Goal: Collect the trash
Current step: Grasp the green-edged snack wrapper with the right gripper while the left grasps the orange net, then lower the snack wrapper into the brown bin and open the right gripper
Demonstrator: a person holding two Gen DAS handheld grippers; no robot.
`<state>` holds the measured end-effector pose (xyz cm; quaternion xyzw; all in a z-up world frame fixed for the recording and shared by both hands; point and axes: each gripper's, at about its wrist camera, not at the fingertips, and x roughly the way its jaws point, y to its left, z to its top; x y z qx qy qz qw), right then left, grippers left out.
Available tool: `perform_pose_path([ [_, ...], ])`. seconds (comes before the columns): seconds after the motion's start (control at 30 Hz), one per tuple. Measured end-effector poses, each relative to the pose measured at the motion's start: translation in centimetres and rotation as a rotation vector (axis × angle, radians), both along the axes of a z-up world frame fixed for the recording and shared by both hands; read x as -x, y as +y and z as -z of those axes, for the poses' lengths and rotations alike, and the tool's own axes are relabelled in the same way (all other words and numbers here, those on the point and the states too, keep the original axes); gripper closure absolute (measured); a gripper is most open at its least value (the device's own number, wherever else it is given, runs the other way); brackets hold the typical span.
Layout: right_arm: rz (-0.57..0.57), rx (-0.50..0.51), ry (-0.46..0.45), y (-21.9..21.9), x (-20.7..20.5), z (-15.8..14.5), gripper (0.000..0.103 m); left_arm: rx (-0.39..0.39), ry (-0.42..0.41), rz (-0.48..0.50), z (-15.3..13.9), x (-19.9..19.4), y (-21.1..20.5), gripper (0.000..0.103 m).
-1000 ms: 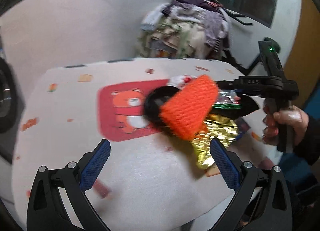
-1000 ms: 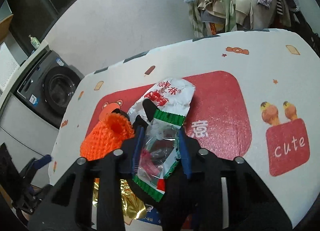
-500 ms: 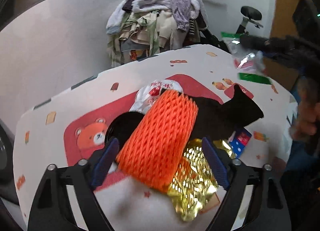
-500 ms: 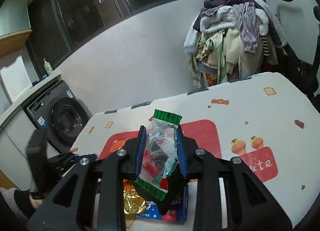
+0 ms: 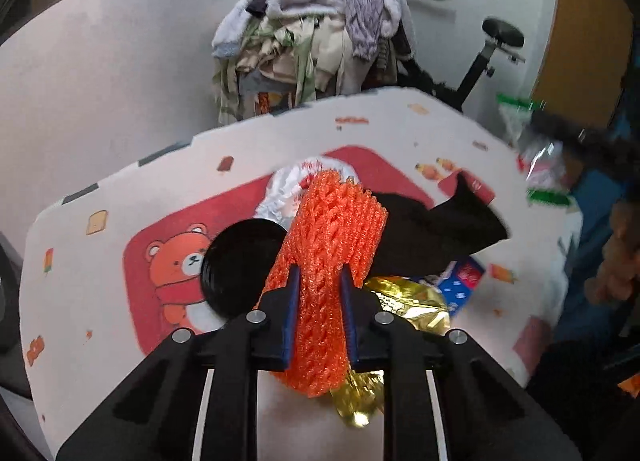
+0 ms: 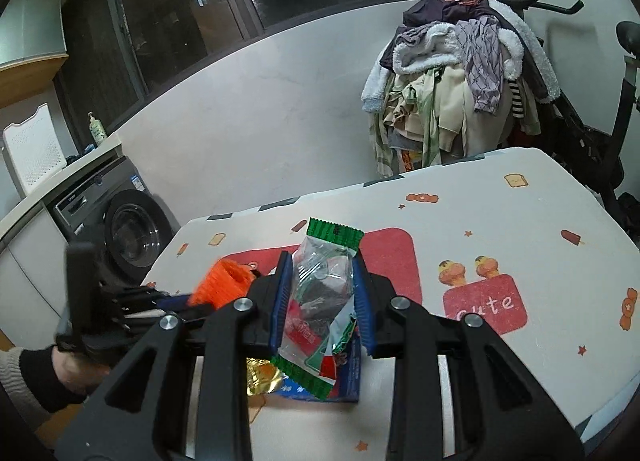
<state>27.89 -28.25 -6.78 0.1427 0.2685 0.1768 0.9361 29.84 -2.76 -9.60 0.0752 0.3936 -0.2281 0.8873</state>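
Counted on table (image 6: 520, 221): one orange foam net (image 5: 332, 261), one clear green-edged wrapper (image 6: 320, 301), one gold foil wrapper (image 5: 408, 305), one blue packet (image 5: 460, 281), one white-red packet (image 5: 288, 193) at 12 o'clock of net, one black bag (image 5: 432, 229), one black round lid (image 5: 240, 265). Two grippers: left gripper (image 5: 319, 313), right gripper (image 6: 322, 301).

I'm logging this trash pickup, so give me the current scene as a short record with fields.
left gripper: fingers closing on the orange foam net sleeve
right gripper: holds a clear plastic wrapper with green ends, lifted off the table
left on table: crumpled gold foil wrapper, black plastic bag, black round lid, white snack packet, blue packet
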Motion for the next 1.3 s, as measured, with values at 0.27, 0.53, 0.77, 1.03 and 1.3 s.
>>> perform_pose_path([
  [0.27,-0.052,0.033,-0.033,2.5,4.6,-1.1,0.071,0.112,-0.053,-0.046,-4.9,7.0,2.9,0.084],
  [0.53,-0.125,0.084,-0.022,4.9,10.1,0.5,0.071,0.227,-0.017,-0.025,-4.8,15.9,4.5,0.084],
  [0.77,-0.249,0.152,0.038,7.3,15.0,4.1,0.071,0.287,0.008,-0.052,-2.2,22.2,6.0,0.084],
  [1.03,-0.406,0.303,0.223,11.7,18.5,10.5,0.071,0.318,0.04,-0.106,0.1,25.5,7.7,0.084],
  [1.3,-0.456,0.343,0.357,13.1,19.3,13.8,0.069,0.312,0.043,-0.098,0.9,26.5,7.6,0.084],
])
